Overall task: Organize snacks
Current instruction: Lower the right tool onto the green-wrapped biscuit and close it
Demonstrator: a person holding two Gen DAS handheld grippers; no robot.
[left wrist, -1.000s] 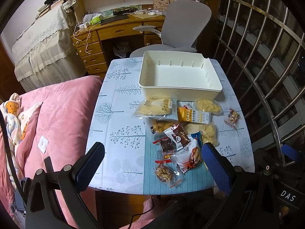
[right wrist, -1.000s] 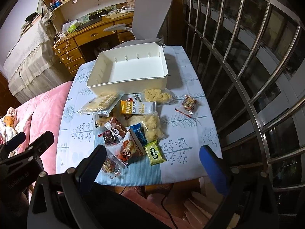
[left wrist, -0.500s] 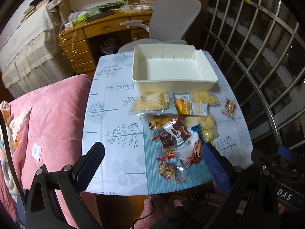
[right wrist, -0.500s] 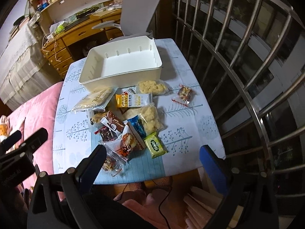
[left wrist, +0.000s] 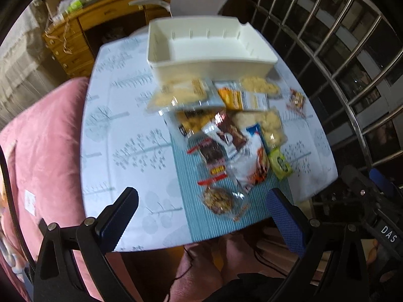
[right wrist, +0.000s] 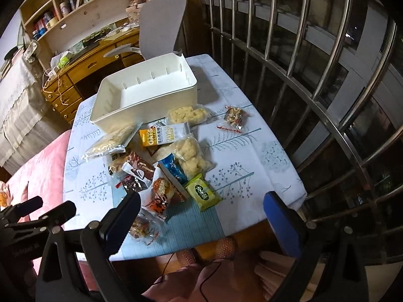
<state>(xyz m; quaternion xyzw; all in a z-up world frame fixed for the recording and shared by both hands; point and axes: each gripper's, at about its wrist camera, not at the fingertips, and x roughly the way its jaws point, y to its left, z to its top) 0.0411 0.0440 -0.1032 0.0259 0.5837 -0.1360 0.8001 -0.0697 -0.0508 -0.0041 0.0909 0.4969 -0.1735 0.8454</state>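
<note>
blurred view: left gripper (left wrist: 201, 216) wide apart above table (left wrist: 131, 151) edge, nothing between fingers; snack packets (left wrist: 226, 136) heaped just before empty white bin (left wrist: 209, 63); green packet (left wrist: 279, 162) at heap's right.

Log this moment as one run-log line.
phase: approach | left gripper: open, holding nothing | right gripper: open, holding nothing | white bin: nothing inside | snack packets: loose on table
</note>
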